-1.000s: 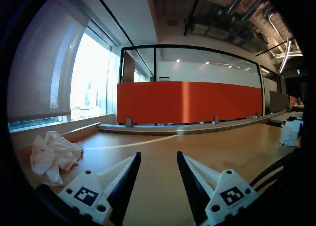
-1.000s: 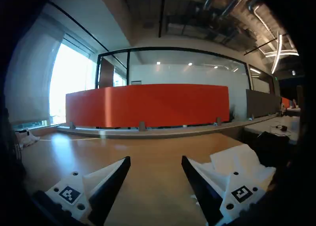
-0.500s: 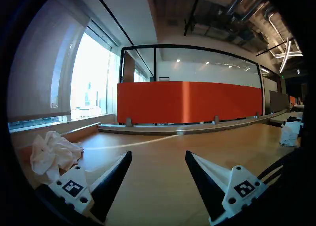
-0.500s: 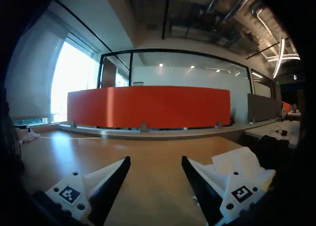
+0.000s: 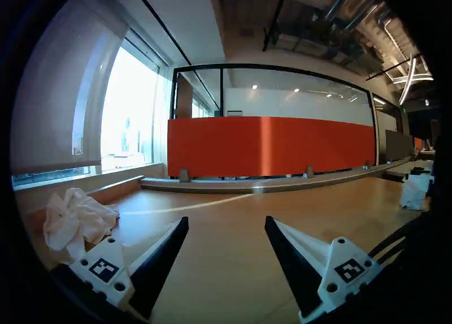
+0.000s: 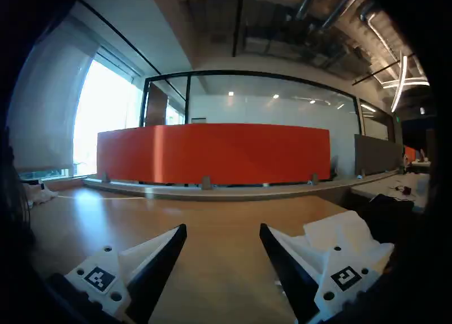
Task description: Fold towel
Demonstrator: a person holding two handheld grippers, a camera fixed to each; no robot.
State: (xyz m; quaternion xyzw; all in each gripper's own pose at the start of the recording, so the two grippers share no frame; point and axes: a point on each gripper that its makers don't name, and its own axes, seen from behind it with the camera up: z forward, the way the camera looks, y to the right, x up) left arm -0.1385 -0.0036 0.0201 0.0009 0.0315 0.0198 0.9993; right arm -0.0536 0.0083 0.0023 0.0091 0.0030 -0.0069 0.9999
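A crumpled pale towel lies on the wooden table at the left of the left gripper view, beside the left finger. My left gripper hovers open low over the table with nothing between its fingers. In the right gripper view my right gripper is open over bare wood. White folded cloth sits just behind its right finger. A bit of the crumpled towel shows at the far left edge there. White cloth also lies at the far right of the left gripper view.
An orange divider panel with a glass wall above it runs along the table's far edge. Bright windows stand on the left. Other desks with dark items lie to the right.
My left gripper's fingers have spread wider apart since a second ago. The right gripper has tilted down very slightly and stays open.
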